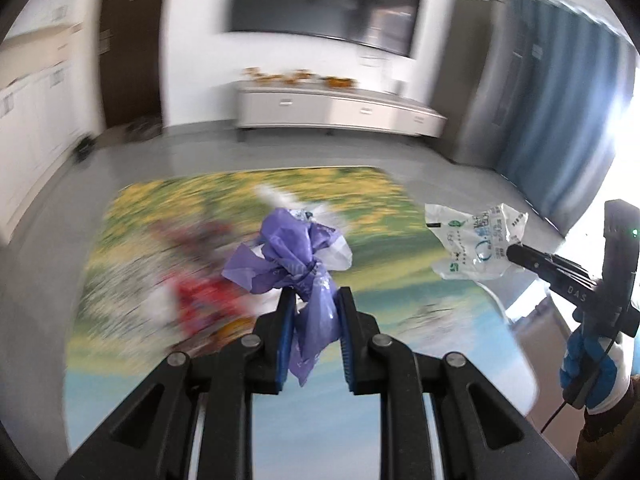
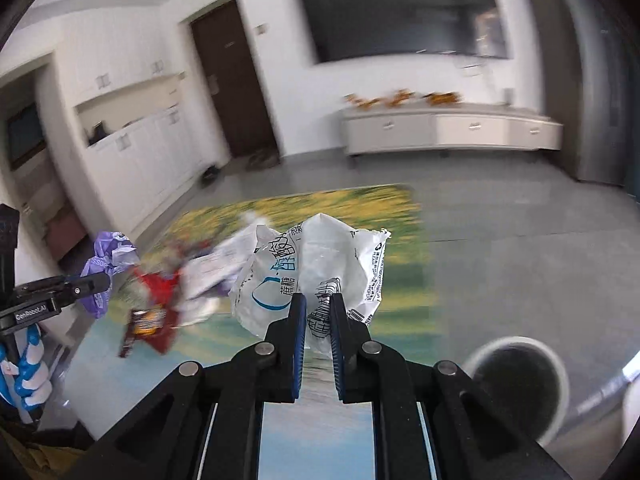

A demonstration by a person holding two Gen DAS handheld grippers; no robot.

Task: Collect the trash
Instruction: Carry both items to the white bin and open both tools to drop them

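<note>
A purple wrapper (image 1: 294,264), a white blue-printed wrapper (image 2: 320,272), and a yellow-flowered mat (image 1: 360,184).

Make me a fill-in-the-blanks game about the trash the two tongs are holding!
1. The left tongs are shut on a crumpled wrapper whose colour is ____.
2. The right tongs are shut on a crinkly bag whose colour is ____.
3. More trash lies on the mat, including a wrapper coloured ____.
4. Low on the right of the right wrist view stands a round white ____ with a dark inside.

Missing words: purple; white; red; bin
</note>
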